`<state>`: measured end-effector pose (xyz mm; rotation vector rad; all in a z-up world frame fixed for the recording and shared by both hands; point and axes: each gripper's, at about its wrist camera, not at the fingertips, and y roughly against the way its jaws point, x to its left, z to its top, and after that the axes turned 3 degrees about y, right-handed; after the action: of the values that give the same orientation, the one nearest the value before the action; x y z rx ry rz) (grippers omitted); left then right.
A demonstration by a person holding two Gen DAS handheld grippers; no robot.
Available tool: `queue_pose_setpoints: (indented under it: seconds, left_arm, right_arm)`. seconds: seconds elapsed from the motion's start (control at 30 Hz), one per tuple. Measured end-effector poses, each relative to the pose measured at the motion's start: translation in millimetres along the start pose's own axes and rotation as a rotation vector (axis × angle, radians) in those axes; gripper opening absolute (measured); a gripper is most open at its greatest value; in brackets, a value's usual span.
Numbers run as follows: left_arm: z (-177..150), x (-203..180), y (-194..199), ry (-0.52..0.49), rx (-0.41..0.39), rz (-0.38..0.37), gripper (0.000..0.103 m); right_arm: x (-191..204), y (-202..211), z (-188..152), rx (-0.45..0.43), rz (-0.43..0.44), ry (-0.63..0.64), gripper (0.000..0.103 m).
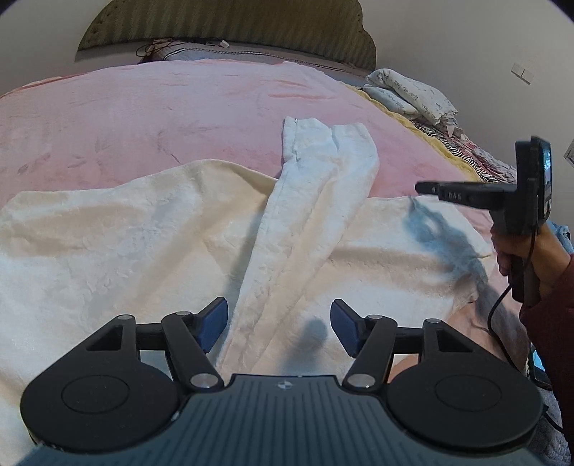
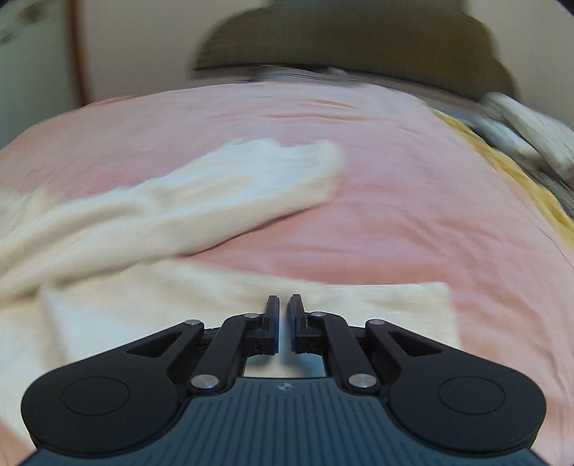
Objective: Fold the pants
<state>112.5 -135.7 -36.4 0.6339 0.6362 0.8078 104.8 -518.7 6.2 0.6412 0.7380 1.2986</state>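
Cream fleece pants (image 1: 294,229) lie on the pink bed cover (image 1: 143,118). One leg runs up the middle and ends in a cuff; the rest spreads left and right. My left gripper (image 1: 279,324) is open, just above the near part of that leg, holding nothing. My right gripper (image 1: 427,188) shows at the right, held in a hand, above the pants' right side. In the blurred right wrist view the right gripper (image 2: 284,315) has its jaws nearly together with a thin gap and nothing between them, over the pants (image 2: 179,200).
A dark headboard (image 1: 222,25) and pillows stand at the far end. A folded printed quilt (image 1: 409,93) and yellow and striped bedding (image 1: 455,147) lie along the right edge. A cable (image 1: 498,315) hangs from the right gripper's handle.
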Motion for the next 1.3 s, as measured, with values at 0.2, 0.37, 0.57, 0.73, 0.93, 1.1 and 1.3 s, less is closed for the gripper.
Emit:
queue_pose_setpoints:
  seconds: [0.2,0.37,0.57,0.73,0.93,1.1,1.3]
  left_arm:
    - [-4.6,-0.8,-7.3,-0.005,0.000,-0.005,0.061]
    - [-8.7,-2.3,-8.8,-0.019,-0.011,0.000,0.062]
    - [-8.3,-0.4,-10.7,-0.010,-0.019,-0.009,0.063]
    - [-5.3,0.0,-13.3,-0.027,-0.018,-0.016,0.063]
    - [-5.2,-7.8,-15.4,-0.065,-0.027,0.019,0.055]
    - [-8.2,-14.9,-14.5,-0.101,-0.022,0.048,0.040]
    - [-8.0,-21.6,-19.8,-0.126,-0.020,0.073,0.039]
  right_arm:
    - [53.3,-9.0,59.3,-0.088,0.232,-0.010,0.046]
    - [101.0,-73.5,106.0,-0.020,0.167,0.003,0.069]
    - [116.2,-144.1,130.1,0.134,0.046,0.009,0.067]
    - [99.7,-139.4,127.8,0.075,0.011,-0.033,0.018]
    - [39.0,-91.3,101.1,-0.068,0.156,-0.372,0.010]
    - [-18.8,-24.8,54.3,-0.171,0.243,-0.568,0.010]
    - [-69.4,7.7,-4.6,-0.142,0.233,-0.682,0.010]
